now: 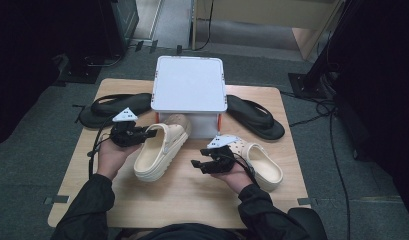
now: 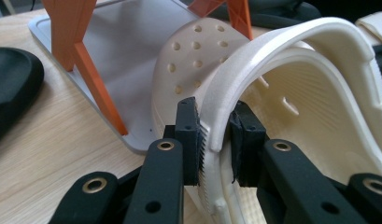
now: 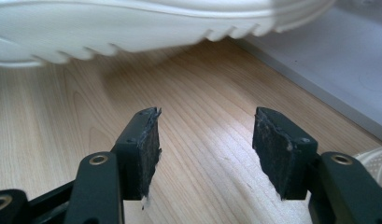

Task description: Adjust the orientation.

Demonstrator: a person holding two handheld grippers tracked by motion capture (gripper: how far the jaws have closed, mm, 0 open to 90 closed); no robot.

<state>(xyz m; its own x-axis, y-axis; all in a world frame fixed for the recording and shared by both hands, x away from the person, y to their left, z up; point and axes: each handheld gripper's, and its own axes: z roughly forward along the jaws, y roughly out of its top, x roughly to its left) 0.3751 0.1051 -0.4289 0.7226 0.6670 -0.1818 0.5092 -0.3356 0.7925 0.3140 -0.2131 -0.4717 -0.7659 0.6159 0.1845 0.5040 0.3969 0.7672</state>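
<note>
**Left gripper clamps clog strap**

The left gripper [image 2: 215,135] pinches the heel strap of a cream clog [image 1: 159,150], toe under the white shelf [image 1: 189,84]. The right gripper [image 3: 206,149] hovers wide open, empty, over the table [image 1: 192,195]. No readable writing.

Left gripper [image 2: 215,135] clamped on cream clog's heel strap [image 2: 272,51], held in left hand [image 1: 109,152]. Right gripper [image 3: 205,140] with jaws apart, gripping nothing, low over table, cradled in right hand [image 1: 237,175].
</note>
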